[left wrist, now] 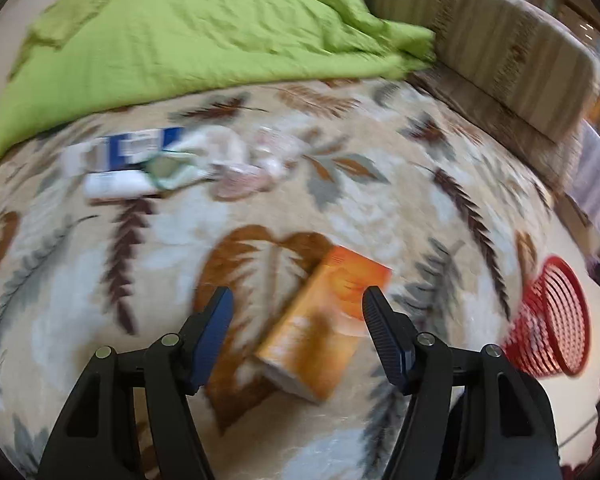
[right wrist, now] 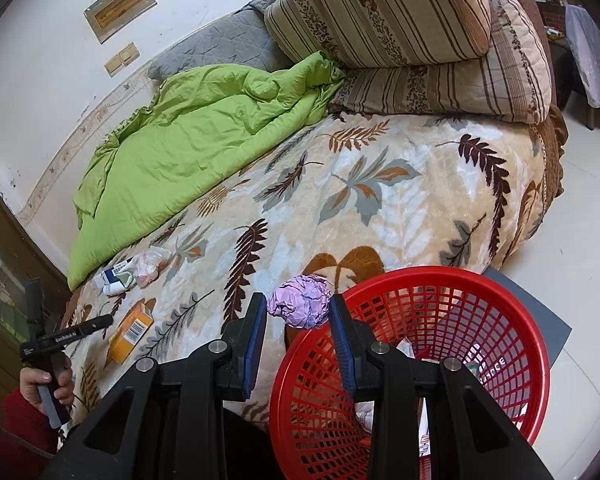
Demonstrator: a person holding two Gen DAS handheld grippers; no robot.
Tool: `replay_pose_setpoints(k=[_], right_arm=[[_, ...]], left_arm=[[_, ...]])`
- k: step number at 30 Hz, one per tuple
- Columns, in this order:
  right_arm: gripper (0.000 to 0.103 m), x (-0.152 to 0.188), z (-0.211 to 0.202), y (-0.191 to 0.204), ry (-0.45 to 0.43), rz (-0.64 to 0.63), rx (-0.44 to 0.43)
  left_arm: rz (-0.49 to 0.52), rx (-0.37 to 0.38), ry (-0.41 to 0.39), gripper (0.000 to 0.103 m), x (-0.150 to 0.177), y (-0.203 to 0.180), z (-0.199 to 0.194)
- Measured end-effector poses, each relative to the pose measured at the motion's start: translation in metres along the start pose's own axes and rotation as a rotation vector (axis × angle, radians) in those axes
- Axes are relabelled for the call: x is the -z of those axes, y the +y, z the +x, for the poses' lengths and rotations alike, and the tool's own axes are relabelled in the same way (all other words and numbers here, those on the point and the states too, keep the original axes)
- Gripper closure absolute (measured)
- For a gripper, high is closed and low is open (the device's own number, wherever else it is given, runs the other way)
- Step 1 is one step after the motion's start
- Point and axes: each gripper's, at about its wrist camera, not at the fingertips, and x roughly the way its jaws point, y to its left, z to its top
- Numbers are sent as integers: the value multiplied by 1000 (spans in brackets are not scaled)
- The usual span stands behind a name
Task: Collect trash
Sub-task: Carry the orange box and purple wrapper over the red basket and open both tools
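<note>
My right gripper is shut on a crumpled purple paper ball, held just left of the red mesh basket on the floor beside the bed. The basket holds some white wrappers. My left gripper is open above the leaf-patterned blanket, its fingers on either side of an orange box lying flat. Farther back lie a blue and white carton, a white tube and clear plastic wrappers. The right wrist view shows the left gripper beside the orange box.
A green quilt lies bunched along the wall side of the bed. Striped pillows are stacked at the head. The red basket stands on pale floor tiles at the bed's edge. A hand in a red sleeve holds the left gripper.
</note>
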Motion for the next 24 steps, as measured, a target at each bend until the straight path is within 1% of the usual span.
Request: replay_pose_setpoints(k=[1, 2, 4, 6, 7, 8, 9, 10, 12, 14, 17, 20, 22, 24], right_arm=[[68, 1, -1, -1, 1, -4, 5], [68, 1, -2, -2, 1, -5, 10], [68, 2, -4, -6, 3, -4, 20], [68, 2, -6, -11, 6, 1, 33], [68, 2, -7, -12, 7, 3, 37], [68, 3, -9, -13, 8, 3, 43], [68, 4, -10, -14, 10, 0, 50], [68, 5, -11, -15, 13, -2, 56], [68, 7, -13, -18, 21, -4, 69], [68, 9, -15, -22, 32, -6, 90], [68, 13, -19, -31, 48, 5, 122], [68, 17, -27, -42, 49, 29, 151], [68, 18, -34, -49, 41, 48, 163], [67, 17, -42, -55, 26, 66, 173]], left_arm=[[27, 34, 26, 32, -1, -7, 6], [67, 52, 52, 32, -1, -13, 11], [142, -32, 56, 32, 3, -24, 21], [163, -63, 72, 32, 5, -26, 32], [151, -75, 76, 40, 6, -24, 36], [134, -76, 77, 41, 8, -21, 39], [125, -70, 66, 44, 8, -20, 40], [119, -67, 56, 51, 9, -22, 38], [104, -49, 35, 57, 9, -28, 32], [98, -2, 17, 57, 3, -37, 26], [159, 105, -3, 57, -3, -79, 15], [245, 242, -5, 57, -5, -138, 4], [302, 347, 14, 57, -4, -184, -1], [351, 422, 27, 57, -1, -224, -3]])
